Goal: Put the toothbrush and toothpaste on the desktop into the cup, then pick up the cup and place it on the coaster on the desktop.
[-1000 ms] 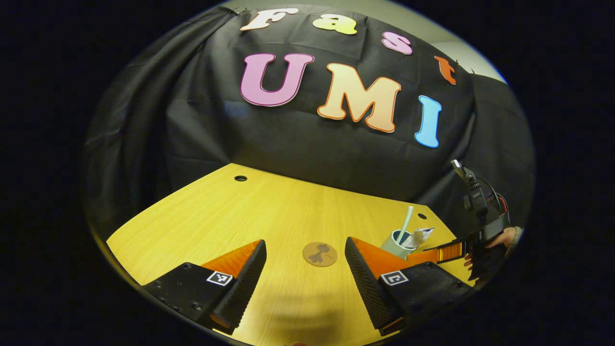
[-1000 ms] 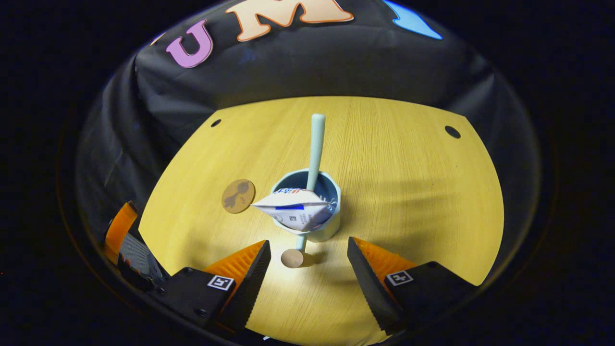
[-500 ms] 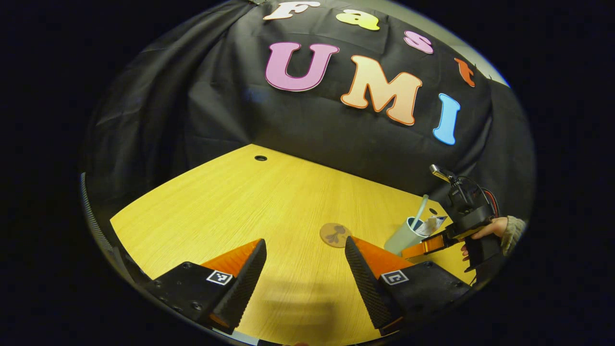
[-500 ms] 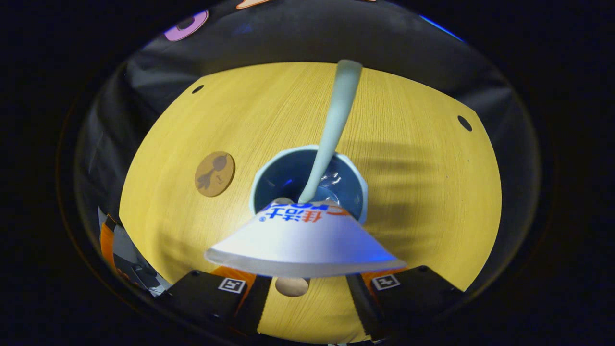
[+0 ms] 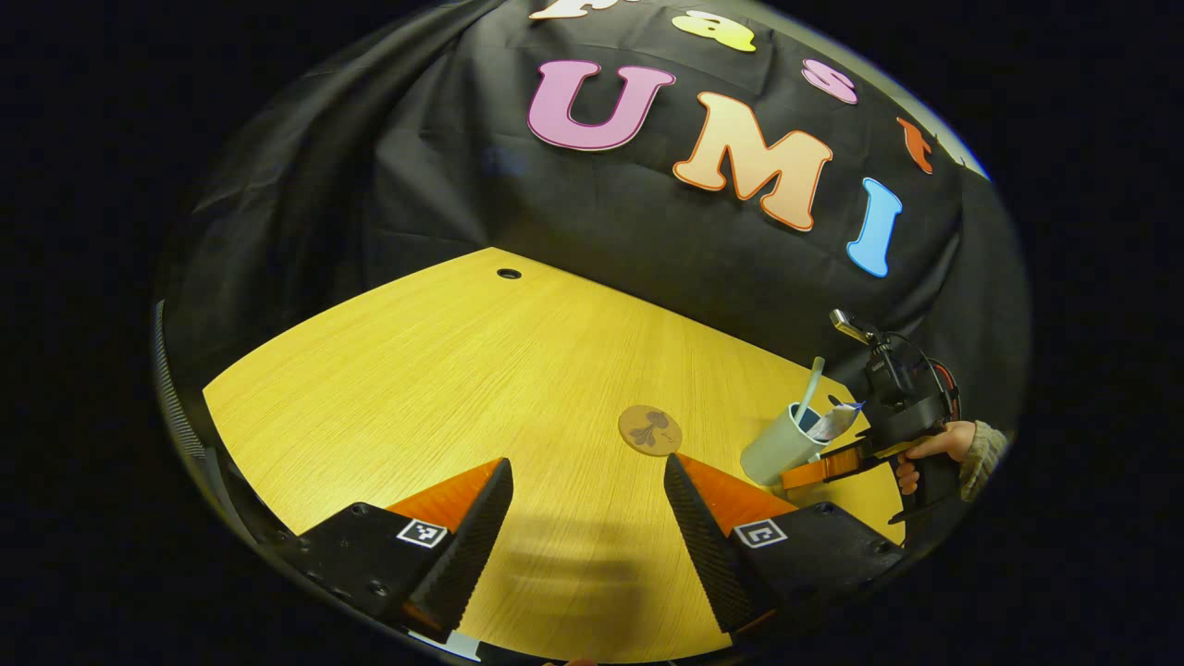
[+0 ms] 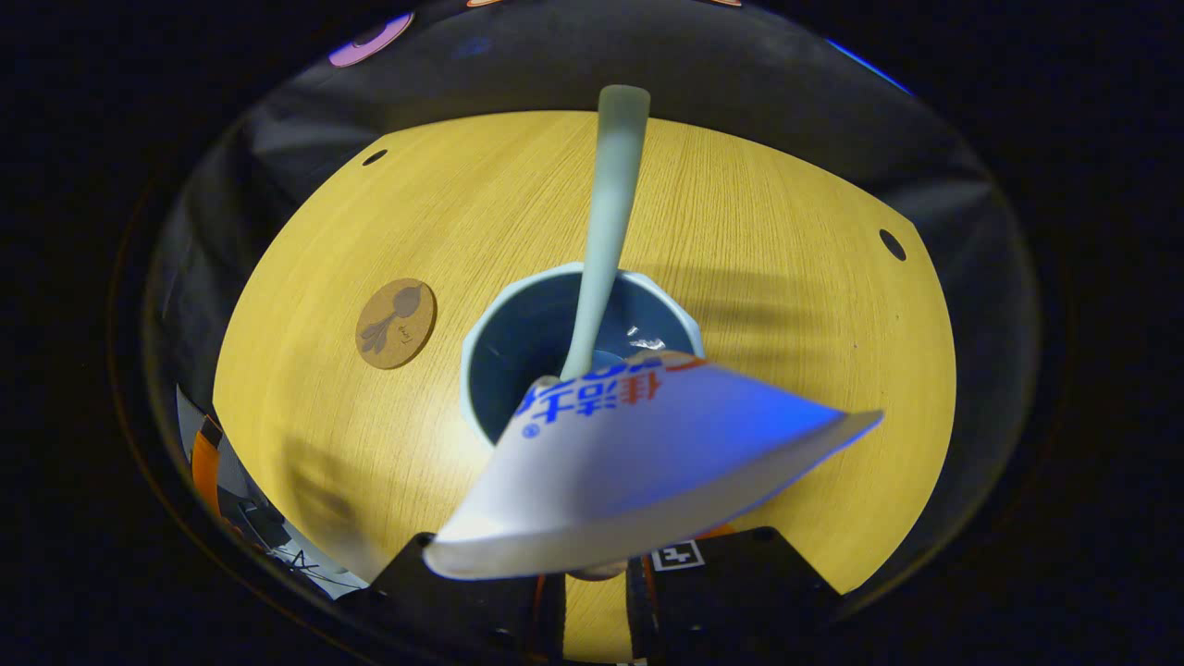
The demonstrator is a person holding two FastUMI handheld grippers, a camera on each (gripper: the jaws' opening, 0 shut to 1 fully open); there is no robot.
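Your right gripper (image 6: 592,592) stands at the near side of the pale blue cup (image 6: 481,342), its fingers drawn almost together under the toothpaste tube (image 6: 638,453); whether they pinch the cup's wall cannot be told, since the tube hides the contact. The toothbrush (image 6: 606,213) leans upright in the cup, handle toward the far edge. Before lifting, confirm a firm hold on the wall, and raise the cup level so the top-heavy contents do not tip out.

Your left gripper (image 5: 583,518) hangs wide open and empty above bare desktop (image 5: 444,370), near the front edge. The round coaster (image 6: 396,323) lies just beside the cup on its left, with clear wood between them. The desk's right edge is close behind the cup in the left gripper view.
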